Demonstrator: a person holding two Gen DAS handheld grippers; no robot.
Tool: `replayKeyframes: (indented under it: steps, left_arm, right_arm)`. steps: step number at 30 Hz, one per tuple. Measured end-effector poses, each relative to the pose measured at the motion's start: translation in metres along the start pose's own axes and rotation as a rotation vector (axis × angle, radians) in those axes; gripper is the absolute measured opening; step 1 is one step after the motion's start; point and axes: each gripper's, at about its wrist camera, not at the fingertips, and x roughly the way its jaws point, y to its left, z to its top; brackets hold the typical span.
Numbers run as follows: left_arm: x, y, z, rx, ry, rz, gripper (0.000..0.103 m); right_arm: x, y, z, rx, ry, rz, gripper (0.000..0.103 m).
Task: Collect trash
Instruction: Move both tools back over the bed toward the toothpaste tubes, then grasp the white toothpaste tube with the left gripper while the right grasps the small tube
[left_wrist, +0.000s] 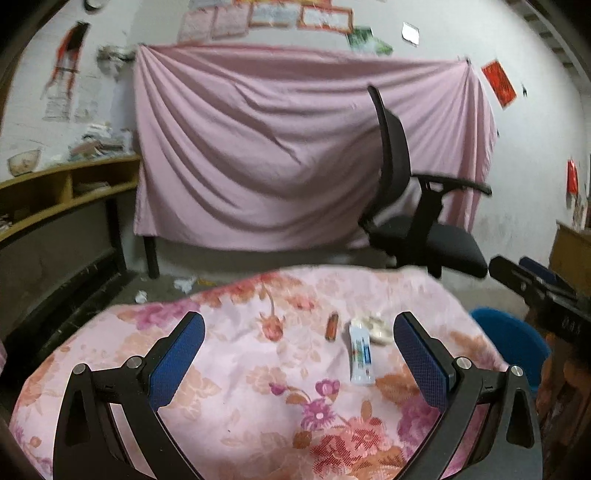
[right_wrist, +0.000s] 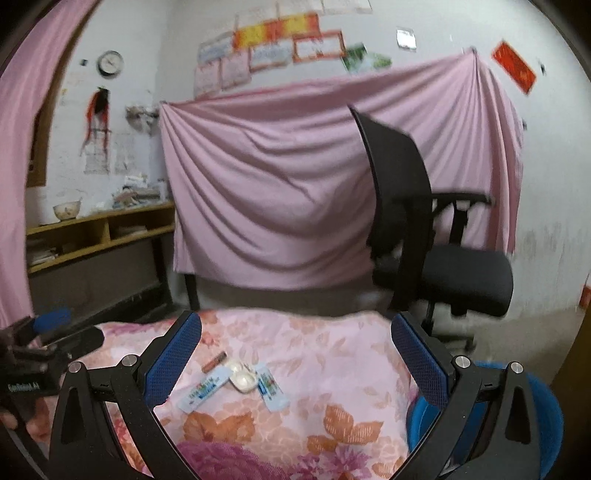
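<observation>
A: From the left wrist, our left gripper hangs spread, empty, above the sachet on the floral cloth.

B: From the right wrist, our right gripper gapes empty too; the trash lies near the blue bin, presumably its destination.

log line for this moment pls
left gripper open | right gripper open | sachets, battery on floral cloth | none grasped
</observation>
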Motion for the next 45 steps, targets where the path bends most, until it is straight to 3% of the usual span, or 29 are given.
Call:
replayKeyframes:
  steps: [4, 7, 10, 12, 15, 18, 23, 29, 35, 39, 45]
  left_arm:
    - [0.021, -0.003, -0.002, 0.007, 0.078, -0.029, 0.100]
    - [0.036, -0.004, -0.004, 0.000, 0.134, -0.067, 0.097]
    - [0.050, -0.009, -0.004, 0.011, 0.194, -0.116, 0.084]
    - [0.061, -0.013, -0.005, 0.025, 0.251, -0.151, 0.068]
    - [0.078, -0.020, -0.007, 0.035, 0.317, -0.201, 0.053]
    - [0.093, -0.029, -0.010, 0.066, 0.376, -0.229, 0.042]
    - [0.110, -0.039, -0.017, 0.115, 0.450, -0.243, 0.033]
    - [0.115, -0.032, -0.016, 0.102, 0.461, -0.234, 0.018]
    - [0.110, -0.029, -0.018, 0.106, 0.456, -0.229, 0.017]
    - [0.107, -0.029, -0.017, 0.108, 0.445, -0.217, 0.017]
    - [0.095, -0.025, -0.017, 0.055, 0.409, -0.203, 0.016]
  right_arm:
    - [0.016, -0.004, -0.003, 0.005, 0.095, 0.009, 0.085]
    - [0.026, -0.003, -0.010, -0.010, 0.164, 0.016, 0.080]
    - [0.036, -0.001, -0.016, -0.021, 0.224, 0.027, 0.073]
    - [0.045, 0.001, -0.019, -0.025, 0.269, 0.045, 0.067]
    - [0.059, 0.001, -0.023, -0.020, 0.332, 0.074, 0.057]
    - [0.075, -0.003, -0.028, 0.018, 0.413, 0.110, 0.050]
    - [0.092, -0.009, -0.035, 0.078, 0.482, 0.144, 0.045]
    - [0.104, 0.002, -0.041, 0.034, 0.553, 0.158, 0.041]
    - [0.111, 0.017, -0.046, -0.058, 0.592, 0.118, 0.041]
    - [0.111, 0.024, -0.048, -0.101, 0.598, 0.117, 0.022]
    - [0.106, 0.020, -0.045, -0.082, 0.574, 0.124, 0.020]
